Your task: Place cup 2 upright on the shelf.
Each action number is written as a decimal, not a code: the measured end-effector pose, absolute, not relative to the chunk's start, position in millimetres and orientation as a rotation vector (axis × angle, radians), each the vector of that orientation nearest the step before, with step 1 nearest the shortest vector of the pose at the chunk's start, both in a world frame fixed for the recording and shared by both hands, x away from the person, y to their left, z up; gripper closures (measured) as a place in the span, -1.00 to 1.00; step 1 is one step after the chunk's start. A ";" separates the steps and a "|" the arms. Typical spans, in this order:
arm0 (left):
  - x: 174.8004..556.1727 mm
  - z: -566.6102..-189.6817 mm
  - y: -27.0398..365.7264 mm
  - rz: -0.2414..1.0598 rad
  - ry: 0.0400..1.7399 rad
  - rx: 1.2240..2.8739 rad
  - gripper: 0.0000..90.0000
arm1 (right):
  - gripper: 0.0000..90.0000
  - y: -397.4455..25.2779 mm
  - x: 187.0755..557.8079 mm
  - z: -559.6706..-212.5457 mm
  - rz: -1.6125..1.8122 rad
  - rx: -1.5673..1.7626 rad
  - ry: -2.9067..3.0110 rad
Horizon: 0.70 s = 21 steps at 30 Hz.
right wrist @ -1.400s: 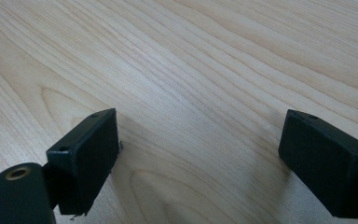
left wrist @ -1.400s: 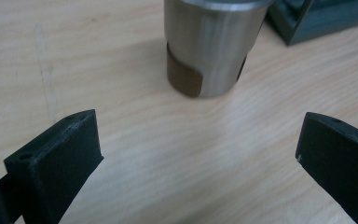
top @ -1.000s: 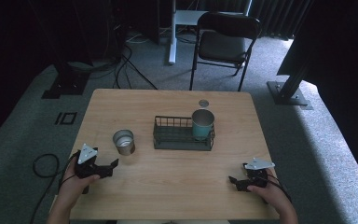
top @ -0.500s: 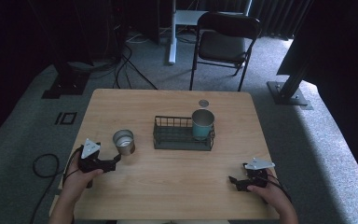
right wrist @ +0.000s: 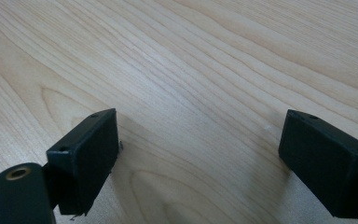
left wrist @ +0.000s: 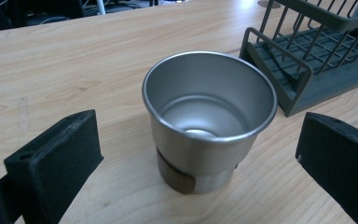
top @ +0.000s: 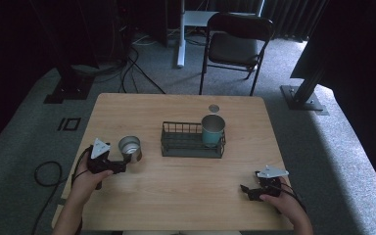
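Dark room w/ grey carpet; folding chair (top: 237, 41) stood beyond far edge of light wood table (top: 186, 196), cables seen on floor at upper left.

Steel cup (top: 129, 148) upright on table, left of centre, mouth up, interior empty as seen in left gripper view (left wrist: 209, 119). Brown patch noted low on cup wall near base. Cup is located just left of dark wire rack (top: 192, 142), apart from it, no contact.

Left gripper (top: 122, 164): jaws spread wide, one on each side of cup, neither pad touching cup wall; gaps visible both sides in left gripper view (left wrist: 200, 158). Gripper is held low, close to tabletop, by person's left hand (top: 90, 178).

Teal cup (top: 212, 129) upright inside rack, at its right end. Small round disc (top: 214, 108) lies on table behind rack, near far edge.

Right gripper (top: 247, 191): held at near right part of table, well apart from cup and rack. Jaws wide apart over bare wood, nothing between them (right wrist: 198, 154).
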<state>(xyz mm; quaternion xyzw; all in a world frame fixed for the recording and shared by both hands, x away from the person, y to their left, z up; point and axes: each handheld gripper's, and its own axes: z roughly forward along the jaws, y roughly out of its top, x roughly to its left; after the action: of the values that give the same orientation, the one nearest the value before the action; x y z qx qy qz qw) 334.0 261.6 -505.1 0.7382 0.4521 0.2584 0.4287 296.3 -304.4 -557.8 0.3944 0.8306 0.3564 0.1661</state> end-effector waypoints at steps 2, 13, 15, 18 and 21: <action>336.2 -505.0 260.3 0.646 1.128 1.844 -0.99 | -0.74 -304.4 296.3 -557.8 1.015 1.123 2.365; 348.3 -509.3 246.9 0.627 1.126 1.844 -0.99 | -0.74 -304.5 296.4 -557.8 1.015 1.122 2.365; 349.0 -509.6 245.6 0.628 1.123 1.845 -0.99 | -0.74 -304.5 296.3 -557.8 1.015 1.123 2.365; 353.2 -510.4 238.0 0.639 1.117 1.859 -0.99 | -0.74 -304.5 296.3 -557.8 1.015 1.123 2.365; 356.4 -510.9 234.3 0.637 1.129 1.843 -0.99 | -0.74 -304.5 296.3 -557.8 1.015 1.123 2.365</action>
<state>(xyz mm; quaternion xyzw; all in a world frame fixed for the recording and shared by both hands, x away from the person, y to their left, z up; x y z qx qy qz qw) 356.4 234.3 -510.9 0.7385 0.4525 0.2554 0.4296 296.3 -304.5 -557.8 0.3943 0.8306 0.3564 0.1660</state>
